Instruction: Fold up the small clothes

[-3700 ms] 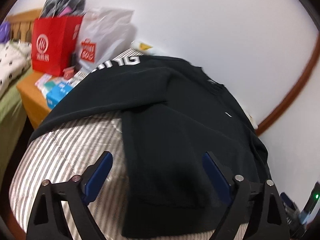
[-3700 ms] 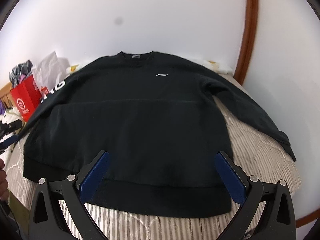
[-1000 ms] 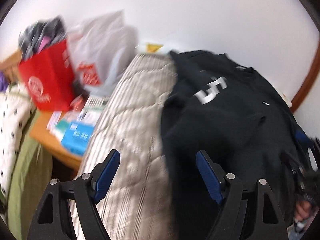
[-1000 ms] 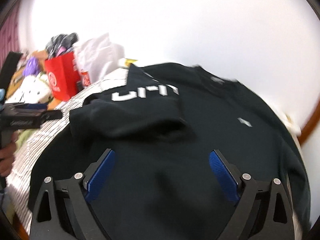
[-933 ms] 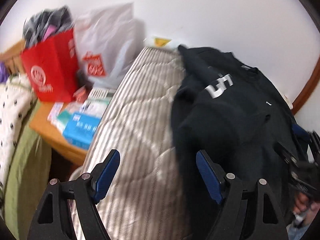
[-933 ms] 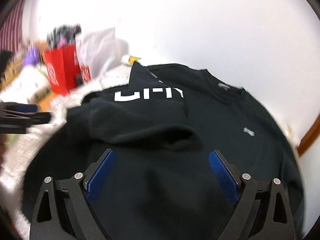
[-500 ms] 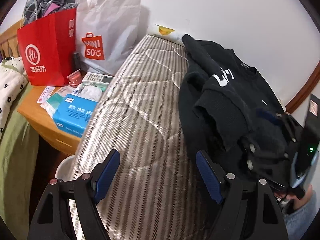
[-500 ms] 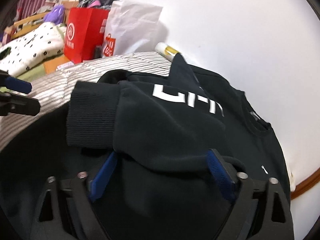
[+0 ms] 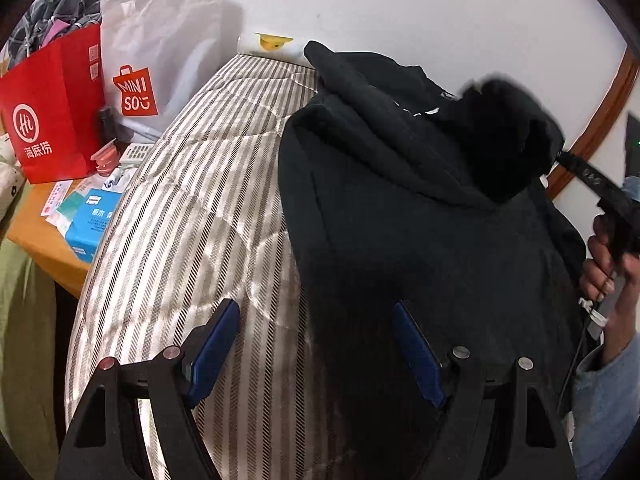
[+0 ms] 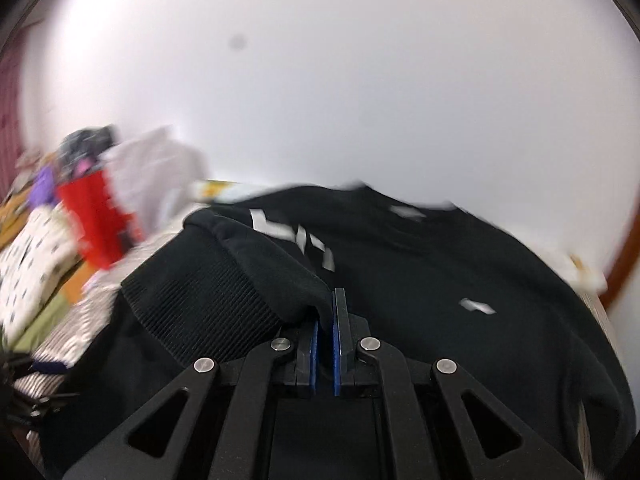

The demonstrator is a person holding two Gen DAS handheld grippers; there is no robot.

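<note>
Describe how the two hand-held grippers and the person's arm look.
Each hand-held gripper, left and right, has black triangular cut-out linkages, silver rivets and blue finger pads. The person's hand shows a blue denim-like sleeve.

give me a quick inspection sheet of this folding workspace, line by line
surface: striped mattress, left part bare, the rest under the garment
job's things: black sweatshirt, one sleeve lifted across its body
clutter: red paper bag, white Miniso bag, blue tissue pack on the wooden side table
grippers: left hand-held gripper open above the sweatshirt's edge; right hand-held gripper shut on the sleeve near its ribbed cuff
cables: thin one by the person's hand
surroundings: white wall, curved wooden frame
</note>
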